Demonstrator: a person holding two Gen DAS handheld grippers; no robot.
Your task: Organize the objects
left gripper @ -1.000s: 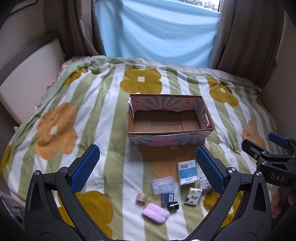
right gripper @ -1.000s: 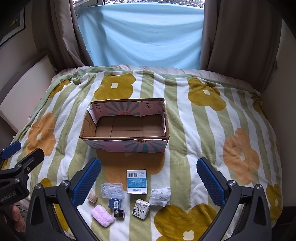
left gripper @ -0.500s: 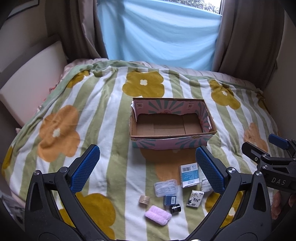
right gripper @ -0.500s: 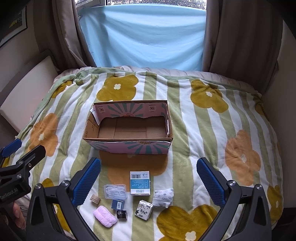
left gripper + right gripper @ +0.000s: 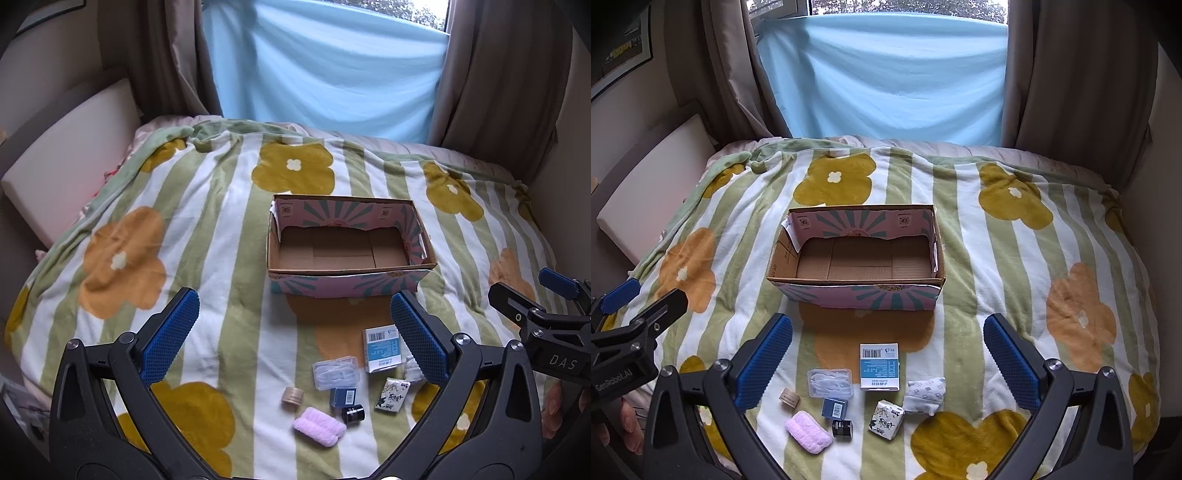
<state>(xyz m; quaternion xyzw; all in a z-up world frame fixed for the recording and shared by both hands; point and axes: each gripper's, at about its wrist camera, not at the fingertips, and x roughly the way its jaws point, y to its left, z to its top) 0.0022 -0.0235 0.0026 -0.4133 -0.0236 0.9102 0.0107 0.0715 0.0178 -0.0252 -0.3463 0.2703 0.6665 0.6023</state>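
An empty pink-patterned cardboard box [image 5: 351, 273] [image 5: 857, 295] sits open in the middle of the flowered blanket. In front of it lie small items: a white-and-blue carton [image 5: 880, 366], a clear plastic case [image 5: 830, 382], a pink fluffy pad [image 5: 808, 436], a dark blue box [image 5: 834, 408], a black jar [image 5: 842, 429], a tan roll [image 5: 789, 398], a printed tissue pack [image 5: 886, 424] and a white patterned pouch [image 5: 925, 395]. My left gripper [image 5: 291, 343] and right gripper [image 5: 886, 362] are both open and empty, held above the items.
The blanket [image 5: 1015, 280] covers a bed with a white headboard cushion [image 5: 70, 162] at left, a wall at right, and a blue sheet [image 5: 886, 77] with brown curtains at the back.
Both grippers have pulled back and risen slightly; the box and items sit farther away in both views. Nothing was picked up.
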